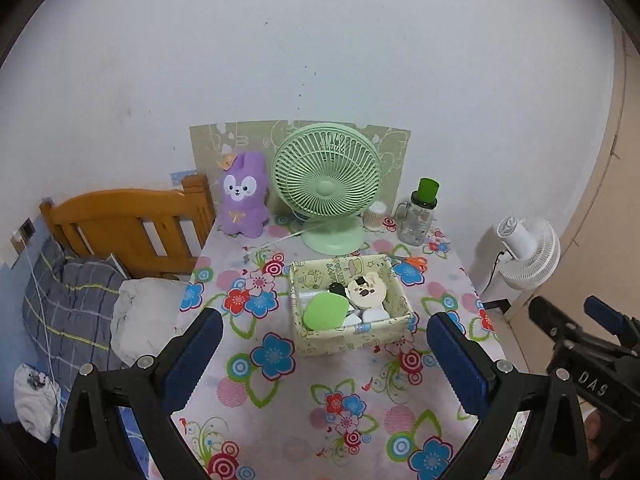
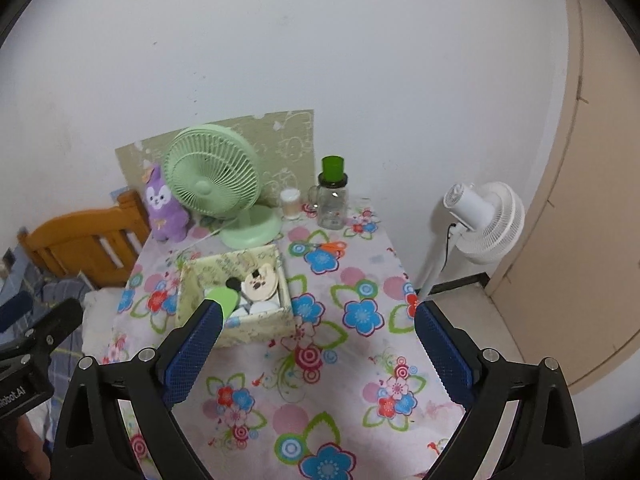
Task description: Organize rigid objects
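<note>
Grippers hovering, box already filled

Both tools are hanging above the near edge of the bench (image 1: 320,412), doing nothing for the moment. The left hand-held gripper (image 1: 324,350) is standing with its blue pads spread wide and nothing between them; the right hand-held gripper (image 2: 318,342) is spread just as wide and is equally empty. Just ahead of them the patterned box (image 1: 352,338) is sitting mid-bench, holding the small rigid pieces: a green flat piece (image 1: 323,311), a round cream disc (image 1: 366,291), a black piece and some white ones, all piled loosely, which reads to me as sorting largely done. Orange-handled scissors (image 1: 414,261) are lying outside it, just beside its far right corner, perhaps the next candidate. Further back, a green fan (image 1: 326,180), a purple plush (image 1: 244,200) and a glass jar (image 1: 414,220) are lining the wall, out of the working space.
</note>
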Demonstrator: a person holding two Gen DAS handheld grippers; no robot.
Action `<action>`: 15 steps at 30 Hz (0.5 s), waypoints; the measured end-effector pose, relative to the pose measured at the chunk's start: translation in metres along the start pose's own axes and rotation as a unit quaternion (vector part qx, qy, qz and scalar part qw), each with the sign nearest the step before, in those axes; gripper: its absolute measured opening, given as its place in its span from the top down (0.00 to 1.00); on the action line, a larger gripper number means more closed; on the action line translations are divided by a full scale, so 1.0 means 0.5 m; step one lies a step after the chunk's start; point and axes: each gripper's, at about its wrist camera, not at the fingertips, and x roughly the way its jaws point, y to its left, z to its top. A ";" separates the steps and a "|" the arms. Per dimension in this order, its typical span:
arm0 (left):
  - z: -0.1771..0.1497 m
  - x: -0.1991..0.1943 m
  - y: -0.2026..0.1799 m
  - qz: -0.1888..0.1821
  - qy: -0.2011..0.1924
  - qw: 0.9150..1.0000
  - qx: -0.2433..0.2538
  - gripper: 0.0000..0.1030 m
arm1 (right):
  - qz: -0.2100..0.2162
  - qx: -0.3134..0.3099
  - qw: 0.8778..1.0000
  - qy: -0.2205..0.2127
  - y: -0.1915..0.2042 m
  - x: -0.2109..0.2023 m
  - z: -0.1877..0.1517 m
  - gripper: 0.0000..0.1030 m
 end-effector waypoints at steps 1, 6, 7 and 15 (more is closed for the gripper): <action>-0.004 -0.001 -0.002 -0.002 0.002 1.000 -0.002 0.00 | 0.002 -0.003 1.000 -0.001 0.001 -0.005 -0.004 0.05; -0.014 -0.011 -0.017 0.015 0.006 1.000 0.005 0.00 | 0.016 -0.012 1.000 -0.002 0.004 -0.022 -0.012 0.05; -0.016 -0.014 -0.018 0.014 0.006 1.000 0.004 0.00 | 0.012 -0.017 1.000 -0.005 0.005 -0.026 -0.013 0.05; -0.025 -0.030 -0.016 0.007 0.006 1.000 -0.004 0.00 | 0.009 -0.023 1.000 -0.008 -0.003 -0.038 -0.014 0.05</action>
